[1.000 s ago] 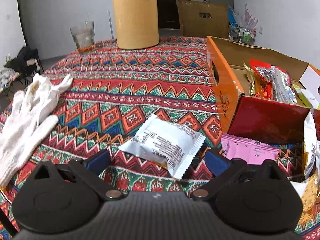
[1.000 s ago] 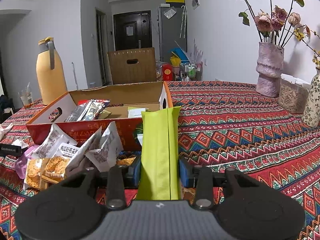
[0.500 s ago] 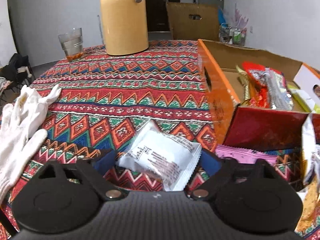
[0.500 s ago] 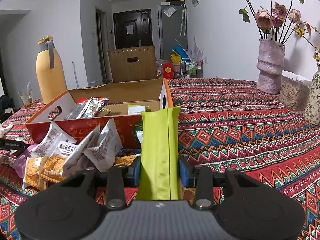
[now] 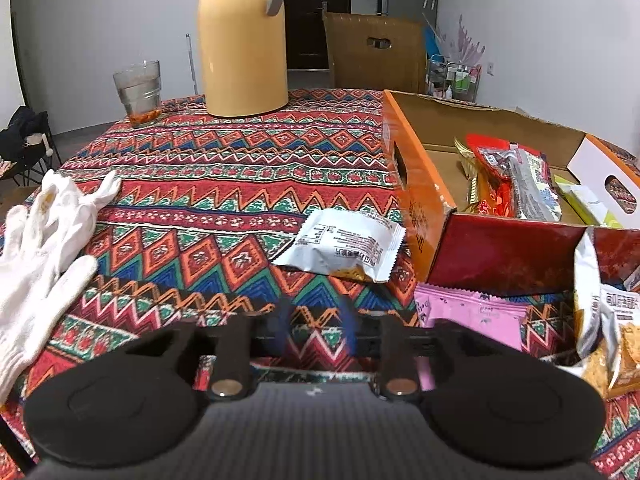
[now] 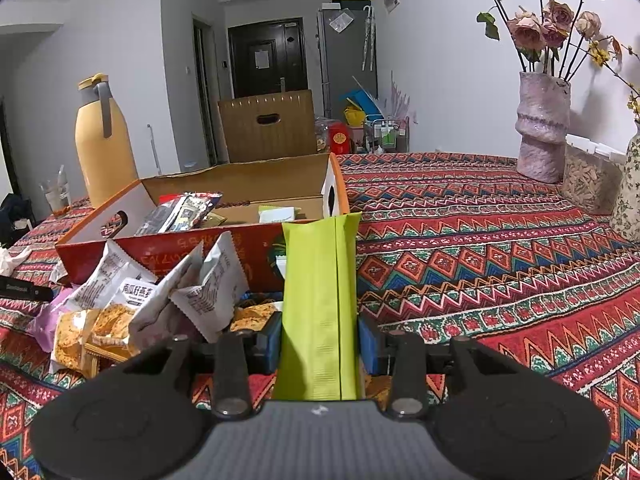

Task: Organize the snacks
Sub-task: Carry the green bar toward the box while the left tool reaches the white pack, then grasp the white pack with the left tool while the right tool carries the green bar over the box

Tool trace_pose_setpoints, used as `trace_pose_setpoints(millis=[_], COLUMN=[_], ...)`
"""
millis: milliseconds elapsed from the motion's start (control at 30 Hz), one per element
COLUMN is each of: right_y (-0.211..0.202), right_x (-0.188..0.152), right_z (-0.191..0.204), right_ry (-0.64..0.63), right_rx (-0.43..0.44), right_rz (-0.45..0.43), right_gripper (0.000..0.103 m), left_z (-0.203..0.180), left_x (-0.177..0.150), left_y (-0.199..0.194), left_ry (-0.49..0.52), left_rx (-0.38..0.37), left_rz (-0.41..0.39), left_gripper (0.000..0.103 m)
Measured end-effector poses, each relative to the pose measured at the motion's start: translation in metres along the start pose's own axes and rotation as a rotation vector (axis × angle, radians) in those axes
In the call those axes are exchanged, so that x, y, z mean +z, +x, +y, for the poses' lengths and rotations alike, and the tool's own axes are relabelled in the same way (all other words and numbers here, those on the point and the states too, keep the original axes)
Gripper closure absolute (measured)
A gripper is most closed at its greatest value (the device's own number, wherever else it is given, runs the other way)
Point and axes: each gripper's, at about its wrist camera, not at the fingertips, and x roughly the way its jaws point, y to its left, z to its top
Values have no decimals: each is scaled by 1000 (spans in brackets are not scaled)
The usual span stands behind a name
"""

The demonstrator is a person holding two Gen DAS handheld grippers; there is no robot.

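White packet [image 5: 343, 245], one, lies on the surface beside one orange box [image 5: 416, 196]; the left gripper [image 5: 314, 326] sits behind it, jaws narrowed and blurred, holding nothing. Over right, one green packet [image 6: 320, 304] stands clamped in the right gripper [image 6: 320, 346] before the box.

packet [image 5: 343, 245] left of box [image 5: 416, 188], gloves [image 5: 44, 236] far left — jug [image 5: 243, 40] behind

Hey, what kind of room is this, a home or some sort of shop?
Most likely a home's dining or living area: a table under a patterned tablecloth, a vase of dried roses, a yellow thermos jug, and a fridge beside a dark entry door.
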Motion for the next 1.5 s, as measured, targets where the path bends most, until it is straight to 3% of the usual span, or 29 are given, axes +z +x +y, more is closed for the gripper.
trace_pose_setpoints(millis=[100,200,300,533,800,967,1033,1100,1233,1300,1467,1500], right_y=[-2,-2,-3,-17,-35,-34,-30,-26,-19,-18,-16,-16], right_x=[0,0,3,7,15,25,26,26,25,24,21,20], right_z=[-2,-3,-2,-5,-17,-17,-15,-14,-13,-12,-11,-11], right_ry=[5,7,11,57,121,137,135,130,122,121,122,121], right_rx=[-3,-4,-13,-88,-235,-281,-286,-287,-280,-274,-255,-248], right_rz=[-4,-6,-14,-44,-69,-83,-79,-71,-58,-54,-49,-48], right_gripper=[65,65,65,65,65,65,65,65,65,65,65,65], left_z=[4,8,9,10,13,10,12,13,12,10,10,11], left_x=[1,9,24,50,53,56,55,53,49,48,41,40], left_y=[-16,-28,-33,-4,43,57,63,68,70,67,57,54], left_ry=[0,8,49,140,142,139,132,126,145,154,172,168], left_rx=[15,25,34,-13,-125,-179,-196,-211,-216,-229,-223,-222], left_rz=[-39,-59,-73,-23,37,36,45,59,56,51,44,43], left_gripper=[22,8,1,1,1,1,6,20,37,54,76,76])
